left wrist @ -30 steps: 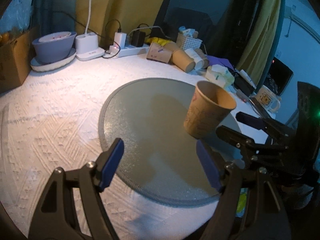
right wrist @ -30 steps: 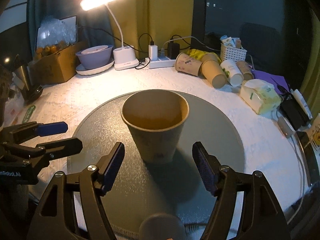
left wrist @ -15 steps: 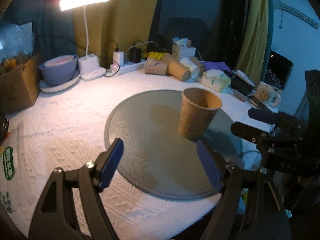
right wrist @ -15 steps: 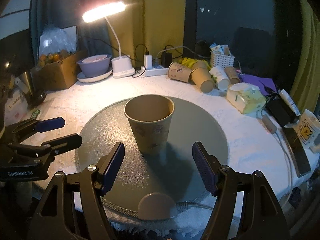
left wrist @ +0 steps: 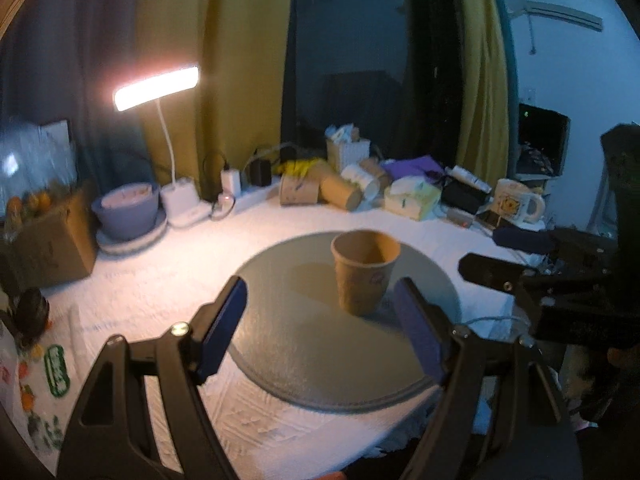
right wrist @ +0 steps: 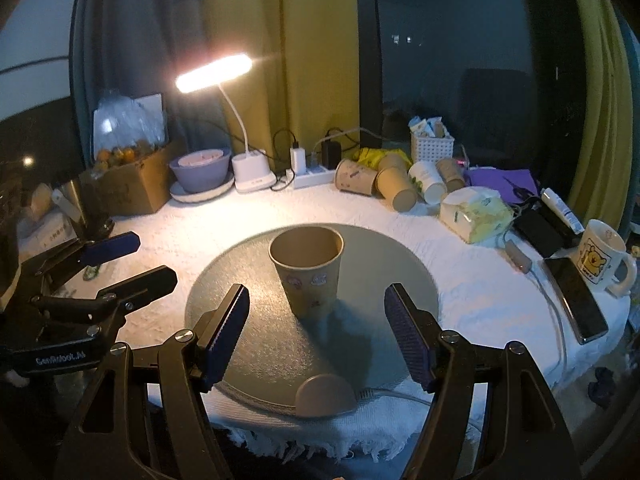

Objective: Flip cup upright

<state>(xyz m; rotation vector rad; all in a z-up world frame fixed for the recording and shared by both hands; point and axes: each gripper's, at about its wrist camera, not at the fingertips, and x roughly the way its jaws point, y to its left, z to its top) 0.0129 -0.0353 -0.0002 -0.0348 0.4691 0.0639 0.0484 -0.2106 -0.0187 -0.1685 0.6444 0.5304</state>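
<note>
Cup (right wrist: 308, 270), one, stands upright on one round mat (right wrist: 256, 336); left claw (left wrist: 320, 336) and right claw (right wrist: 316, 336) gape empty.

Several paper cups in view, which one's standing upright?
The brown paper cup on the round grey mat, mouth up, between both open grippers. The other paper cups lie on their sides by the white basket.
</note>
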